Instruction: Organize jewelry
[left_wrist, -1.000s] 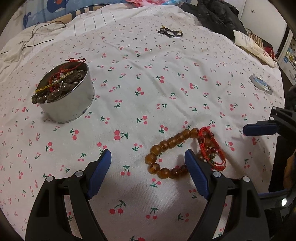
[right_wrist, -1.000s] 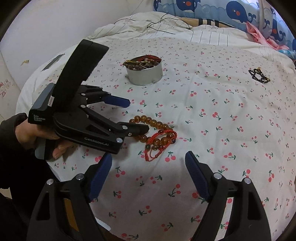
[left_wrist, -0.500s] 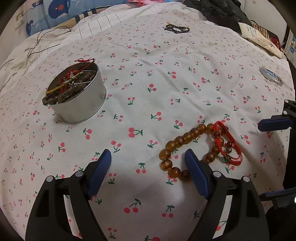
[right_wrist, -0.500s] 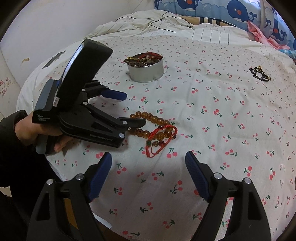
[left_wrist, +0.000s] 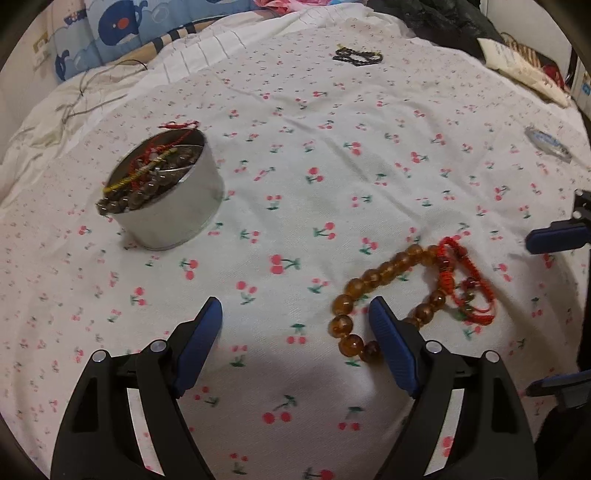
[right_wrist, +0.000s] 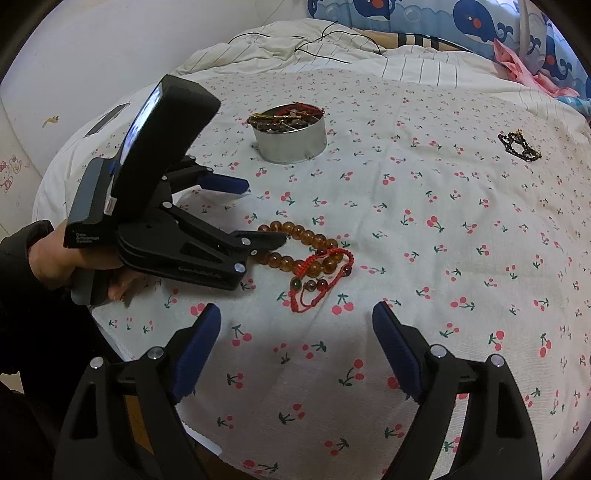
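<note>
Surface: a bed under a white cherry-print sheet (right_wrist: 443, 229), with whale-print bedding along the far edge.

Left gripper (left_wrist: 295, 325): fingers spread wide, nothing clamped. Its right finger (left_wrist: 391, 350) sits inside the amber bead bracelet (left_wrist: 369, 280) loop, near the bed's front edge.

Right gripper (right_wrist: 295, 332): jaws apart and empty, hanging just short of the beads.

Red cord bracelet (right_wrist: 317, 280): braided string with a few small beads, tangled over the amber one's right end.

Tin (left_wrist: 177, 218): round, shiny metal, towards the left edge, stuffed with dark beads, gold chain and red cord.

Black chain piece (right_wrist: 517, 146): lying alone near the far right edge.
</note>
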